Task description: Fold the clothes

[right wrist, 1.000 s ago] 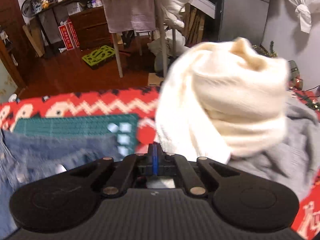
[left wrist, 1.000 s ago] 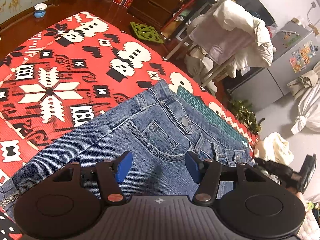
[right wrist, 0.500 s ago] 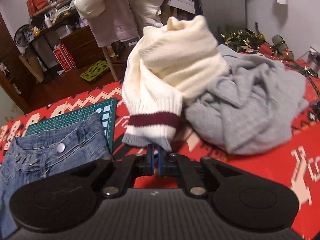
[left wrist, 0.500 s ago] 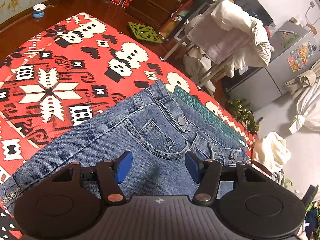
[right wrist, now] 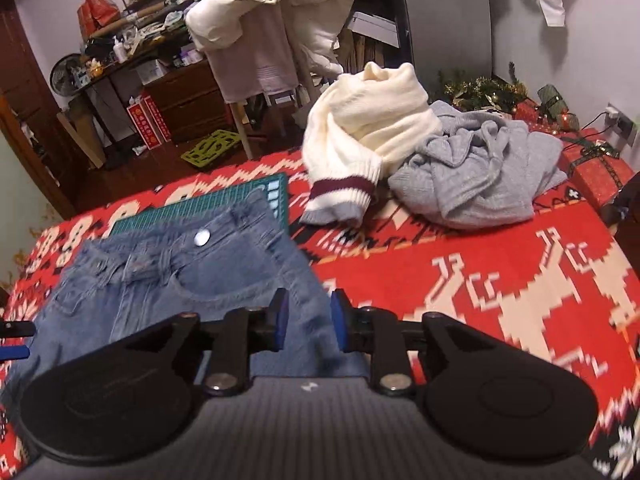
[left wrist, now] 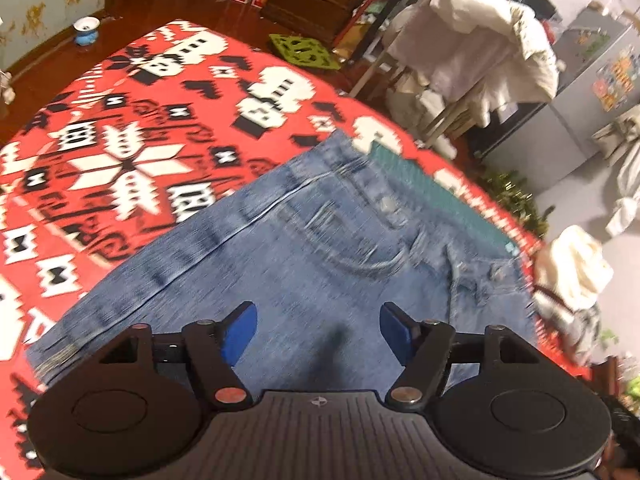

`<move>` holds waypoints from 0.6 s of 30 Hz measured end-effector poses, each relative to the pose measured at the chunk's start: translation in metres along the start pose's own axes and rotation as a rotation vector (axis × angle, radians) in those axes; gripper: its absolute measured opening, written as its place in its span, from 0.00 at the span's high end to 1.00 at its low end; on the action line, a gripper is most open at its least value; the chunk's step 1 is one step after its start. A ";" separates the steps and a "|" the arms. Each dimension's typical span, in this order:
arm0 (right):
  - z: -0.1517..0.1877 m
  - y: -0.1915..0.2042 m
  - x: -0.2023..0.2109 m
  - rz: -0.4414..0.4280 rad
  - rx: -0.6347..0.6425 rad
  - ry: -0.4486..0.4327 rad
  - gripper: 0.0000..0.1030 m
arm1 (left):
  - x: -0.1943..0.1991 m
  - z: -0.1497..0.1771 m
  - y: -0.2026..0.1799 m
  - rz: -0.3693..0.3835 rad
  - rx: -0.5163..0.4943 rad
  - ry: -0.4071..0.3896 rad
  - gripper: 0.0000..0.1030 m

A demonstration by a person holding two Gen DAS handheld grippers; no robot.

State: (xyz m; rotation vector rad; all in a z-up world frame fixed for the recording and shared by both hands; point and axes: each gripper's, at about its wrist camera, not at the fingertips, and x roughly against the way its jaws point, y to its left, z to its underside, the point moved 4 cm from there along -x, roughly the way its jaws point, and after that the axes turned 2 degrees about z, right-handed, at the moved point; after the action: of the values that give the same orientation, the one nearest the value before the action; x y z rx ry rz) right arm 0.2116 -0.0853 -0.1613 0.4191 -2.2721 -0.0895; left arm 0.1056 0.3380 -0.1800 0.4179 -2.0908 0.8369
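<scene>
Now both grippers, left gripper (left wrist: 318,330) and right gripper (right wrist: 306,318), hover jaws released over the jeans (right wrist: 180,280); better pinch the hems evenly.

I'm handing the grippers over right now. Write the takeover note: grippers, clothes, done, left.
Left gripper: open, empty, above the jeans.
Right gripper: partly open, empty, at the jeans' right edge.
Jeans lie flat on the red blanket, waistband over the green mat.
Cream sweater and grey sweater are heaped beyond.
Done: nothing folded. Left: all three.
</scene>
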 end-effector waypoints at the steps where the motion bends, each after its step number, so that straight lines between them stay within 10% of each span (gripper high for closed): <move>1: 0.005 0.003 0.006 0.015 0.005 -0.001 0.74 | 0.002 0.003 0.001 -0.018 -0.009 0.005 0.34; 10: 0.033 0.025 -0.001 -0.027 -0.078 -0.020 0.86 | 0.020 0.009 -0.004 -0.028 -0.050 -0.034 0.34; 18: -0.010 0.030 -0.055 -0.026 -0.081 0.009 0.92 | 0.005 -0.014 -0.013 -0.013 -0.056 -0.056 0.34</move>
State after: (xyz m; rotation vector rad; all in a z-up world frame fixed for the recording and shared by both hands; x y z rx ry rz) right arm 0.2447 -0.0380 -0.1880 0.4060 -2.2458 -0.1914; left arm 0.1179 0.3384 -0.1644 0.4284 -2.1554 0.7653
